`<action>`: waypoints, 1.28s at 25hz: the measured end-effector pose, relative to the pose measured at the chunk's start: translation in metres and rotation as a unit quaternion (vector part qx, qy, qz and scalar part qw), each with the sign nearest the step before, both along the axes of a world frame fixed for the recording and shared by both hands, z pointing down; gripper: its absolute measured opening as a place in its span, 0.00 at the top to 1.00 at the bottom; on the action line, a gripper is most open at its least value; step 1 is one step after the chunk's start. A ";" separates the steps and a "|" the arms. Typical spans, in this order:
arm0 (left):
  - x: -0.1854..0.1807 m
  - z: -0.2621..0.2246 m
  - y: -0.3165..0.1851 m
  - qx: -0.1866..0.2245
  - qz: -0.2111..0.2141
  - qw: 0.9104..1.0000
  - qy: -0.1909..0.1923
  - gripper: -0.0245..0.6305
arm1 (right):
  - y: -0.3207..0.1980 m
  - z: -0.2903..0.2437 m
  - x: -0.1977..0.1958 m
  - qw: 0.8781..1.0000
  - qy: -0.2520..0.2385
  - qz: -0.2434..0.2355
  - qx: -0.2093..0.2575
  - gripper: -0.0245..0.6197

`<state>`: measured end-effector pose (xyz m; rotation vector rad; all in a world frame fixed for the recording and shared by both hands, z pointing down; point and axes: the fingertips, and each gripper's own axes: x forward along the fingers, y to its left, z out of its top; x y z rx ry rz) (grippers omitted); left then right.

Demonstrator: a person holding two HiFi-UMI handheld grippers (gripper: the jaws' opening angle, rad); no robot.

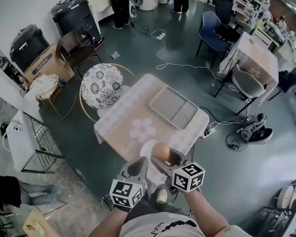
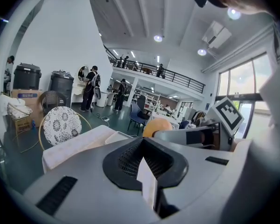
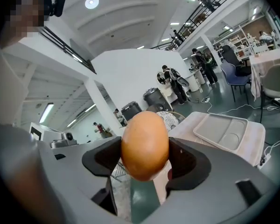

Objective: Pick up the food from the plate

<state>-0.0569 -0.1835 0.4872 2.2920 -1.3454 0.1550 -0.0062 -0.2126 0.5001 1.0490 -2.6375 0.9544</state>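
The right gripper (image 3: 145, 158) holds a smooth brown egg (image 3: 145, 145). Its two dark jaws press on the egg's sides, open just as wide as the egg. In the head view the egg sits low in the middle of the frame, lifted over the round white plate (image 1: 145, 150).

An egg is light, but its shell is thin, hard and slippery. I think a hard squeeze could crack it and a loose hold could let it slip. The wide middle, where the jaws are, looks like the best place to hold it.

The left gripper (image 2: 144, 160) has its jaws closed with nothing in them. It is just beside the right one, so a bump is possible.

The plate is close to the near edge of the table with the pink flowered cloth (image 1: 129, 113). There is bare cloth between the plate and the flat grey tray (image 1: 173, 107), higher in the frame.
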 end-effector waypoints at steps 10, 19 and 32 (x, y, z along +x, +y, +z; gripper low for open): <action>0.021 -0.068 0.027 0.054 -0.024 0.998 0.014 0.95 | 0.030 -0.078 0.028 0.997 -0.026 -0.009 0.072 0.51; 0.033 -0.108 0.043 0.108 -0.031 0.994 0.006 0.95 | 0.056 -0.119 0.035 0.990 -0.016 -0.029 0.140 0.51; 0.029 -0.121 0.056 0.125 -0.049 0.991 -0.006 0.95 | 0.074 -0.137 0.032 0.983 -0.002 -0.048 0.176 0.51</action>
